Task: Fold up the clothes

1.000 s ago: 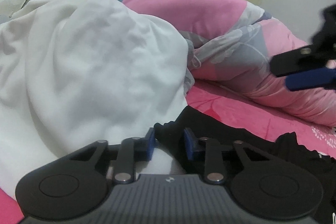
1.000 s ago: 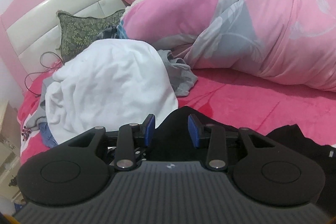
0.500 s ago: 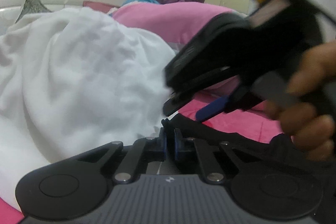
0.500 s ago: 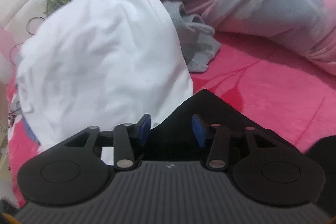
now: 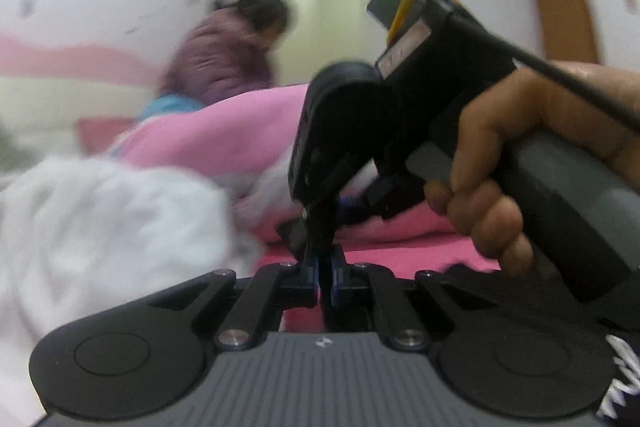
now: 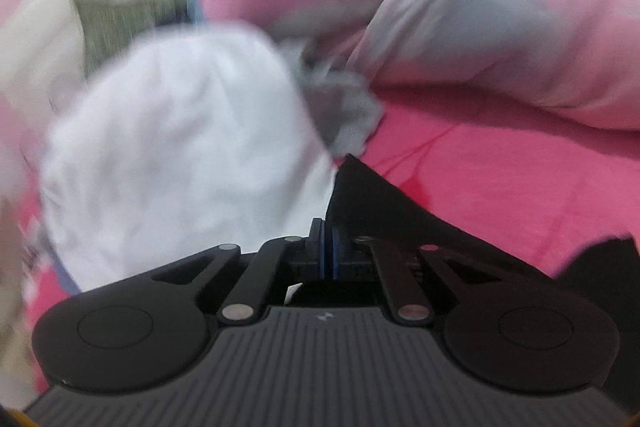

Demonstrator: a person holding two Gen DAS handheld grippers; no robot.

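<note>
A pink-and-grey duvet (image 6: 460, 7) lies heaped on the pink bedsheet (image 6: 500, 167), beside a white garment (image 6: 172, 147); the black garment (image 6: 384, 203) lies on the sheet nearest both cameras. The right gripper (image 6: 327, 253) has just clamped shut on its peaked edge; the left gripper (image 5: 325, 277) is pressed together on black cloth too.

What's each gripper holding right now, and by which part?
Both pinch the black garment: right gripper at its raised edge, left gripper on a thin fold; exact part unclear.

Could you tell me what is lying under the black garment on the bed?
Around the black garment the pink bedsheet shows, so it lies on that. Its left edge meets the white cloth pile. Whatever sits beneath the garment's middle is covered and cannot be seen.
</note>
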